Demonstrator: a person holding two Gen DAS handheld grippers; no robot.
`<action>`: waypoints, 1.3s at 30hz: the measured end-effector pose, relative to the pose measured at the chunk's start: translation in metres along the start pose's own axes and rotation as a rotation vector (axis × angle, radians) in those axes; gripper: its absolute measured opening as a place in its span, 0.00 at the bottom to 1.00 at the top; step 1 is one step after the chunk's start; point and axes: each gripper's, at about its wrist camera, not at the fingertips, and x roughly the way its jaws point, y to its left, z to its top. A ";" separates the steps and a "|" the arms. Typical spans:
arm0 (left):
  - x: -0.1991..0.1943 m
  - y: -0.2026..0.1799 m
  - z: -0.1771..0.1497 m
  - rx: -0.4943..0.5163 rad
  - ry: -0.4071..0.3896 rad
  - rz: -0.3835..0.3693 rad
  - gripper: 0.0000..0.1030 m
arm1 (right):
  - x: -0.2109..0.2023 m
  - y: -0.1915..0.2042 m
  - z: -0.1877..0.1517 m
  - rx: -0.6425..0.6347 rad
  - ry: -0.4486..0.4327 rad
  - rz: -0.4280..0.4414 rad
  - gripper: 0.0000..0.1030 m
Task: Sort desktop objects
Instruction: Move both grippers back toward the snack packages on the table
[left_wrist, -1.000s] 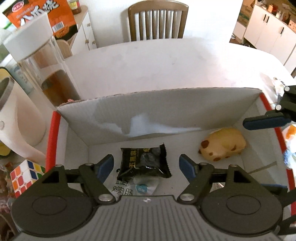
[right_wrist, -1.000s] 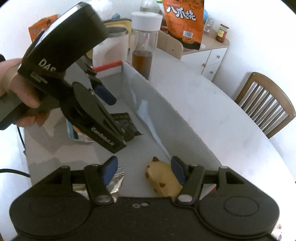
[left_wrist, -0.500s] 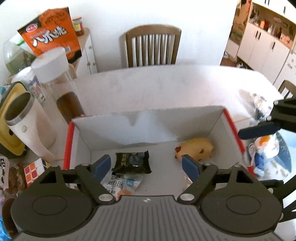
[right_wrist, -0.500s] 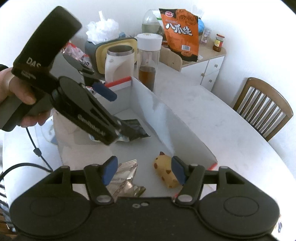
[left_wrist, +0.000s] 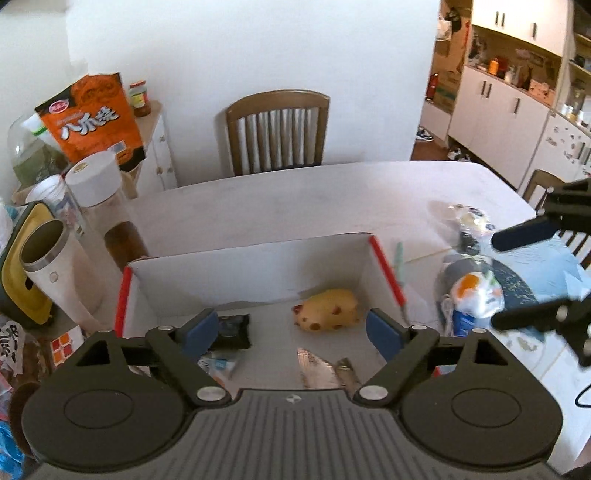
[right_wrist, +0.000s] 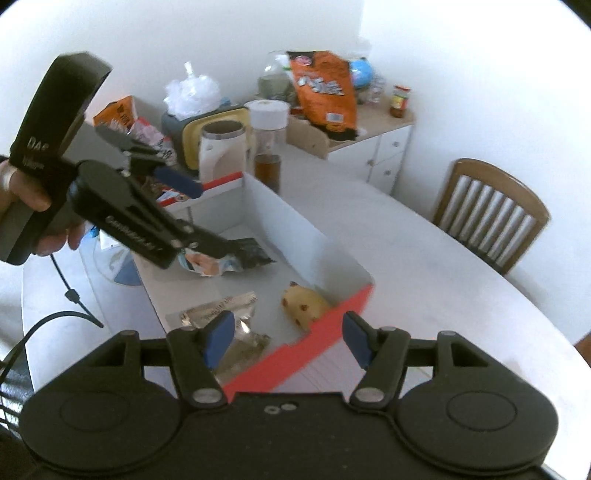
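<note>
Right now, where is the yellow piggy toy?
The yellow pig toy lies inside the white box, in its far right corner in the left wrist view, beside the red-edged wall.

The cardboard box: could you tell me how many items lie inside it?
4: yellow toy by the far wall, black packet, pale packet partly beneath it, silver wrapper nearest. Others may be hidden.

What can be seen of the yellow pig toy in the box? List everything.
The yellow pig toy is a small, rounded, soft-looking figure, yellow with scattered brown spots and a reddish-brown snout. It lies on its side on the floor of the white cardboard box, near the far wall and the red-edged end flap. In the right wrist view it sits tucked in that corner. Nothing grips it, and the silver packet lies apart from it.
</note>
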 end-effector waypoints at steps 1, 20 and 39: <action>-0.001 -0.004 -0.001 0.005 -0.003 -0.008 0.85 | -0.007 -0.004 -0.005 0.006 -0.004 -0.015 0.63; 0.015 -0.127 -0.007 0.092 -0.001 -0.110 1.00 | -0.082 -0.111 -0.102 0.174 -0.023 -0.174 0.74; 0.091 -0.236 0.003 0.115 0.035 -0.156 1.00 | -0.078 -0.221 -0.160 0.256 -0.019 -0.236 0.75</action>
